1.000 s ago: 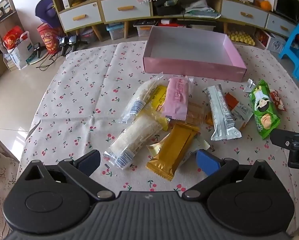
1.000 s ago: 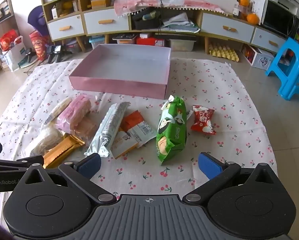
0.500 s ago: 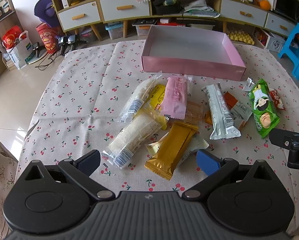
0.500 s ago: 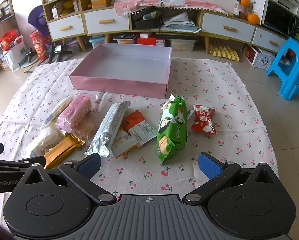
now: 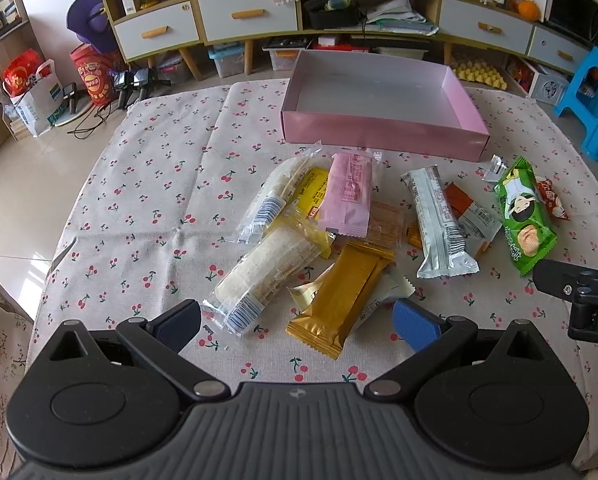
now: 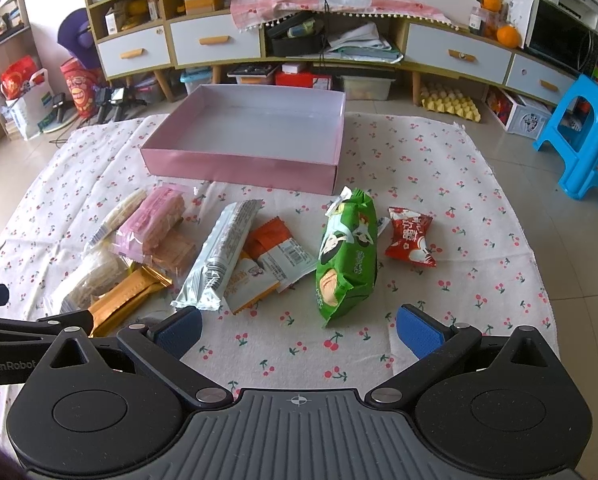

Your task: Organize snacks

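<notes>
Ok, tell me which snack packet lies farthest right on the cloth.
The small red packet, just right of the green bag; nothing lies beyond it.

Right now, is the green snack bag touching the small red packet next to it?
Apart. The right wrist view shows a strip of tablecloth between the green snack bag and the small red packet.

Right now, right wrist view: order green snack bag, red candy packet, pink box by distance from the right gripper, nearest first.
From the right gripper:
1. Green snack bag, just ahead, slightly right of centre.
2. Red candy packet, farther back on the right, beside the bag.
3. Pink box, farthest, at the cloth's far side, left of centre.
</notes>
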The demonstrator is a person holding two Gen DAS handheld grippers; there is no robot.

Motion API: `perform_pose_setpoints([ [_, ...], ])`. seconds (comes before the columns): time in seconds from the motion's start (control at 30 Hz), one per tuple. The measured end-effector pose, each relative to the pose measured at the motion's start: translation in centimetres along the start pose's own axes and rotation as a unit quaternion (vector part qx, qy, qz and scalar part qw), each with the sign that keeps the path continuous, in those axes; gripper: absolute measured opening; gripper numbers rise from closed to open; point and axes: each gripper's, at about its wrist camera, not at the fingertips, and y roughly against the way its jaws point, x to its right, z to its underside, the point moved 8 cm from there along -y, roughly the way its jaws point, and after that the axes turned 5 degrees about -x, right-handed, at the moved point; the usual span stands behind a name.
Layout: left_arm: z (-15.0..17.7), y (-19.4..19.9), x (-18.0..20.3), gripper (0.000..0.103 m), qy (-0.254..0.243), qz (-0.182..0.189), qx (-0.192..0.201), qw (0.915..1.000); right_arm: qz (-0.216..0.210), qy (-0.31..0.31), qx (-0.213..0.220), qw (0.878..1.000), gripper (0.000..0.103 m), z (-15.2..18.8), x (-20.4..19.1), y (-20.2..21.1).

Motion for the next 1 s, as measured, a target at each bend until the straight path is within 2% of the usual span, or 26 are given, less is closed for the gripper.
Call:
perform_pose_setpoints([
  [1.0,-0.04,0.01,-0.08,0.102,0.000,0.001,-0.002,1.0000,-0.005,-0.009,0.000,1.000,0.103,-0.02,0.47,-0.22],
])
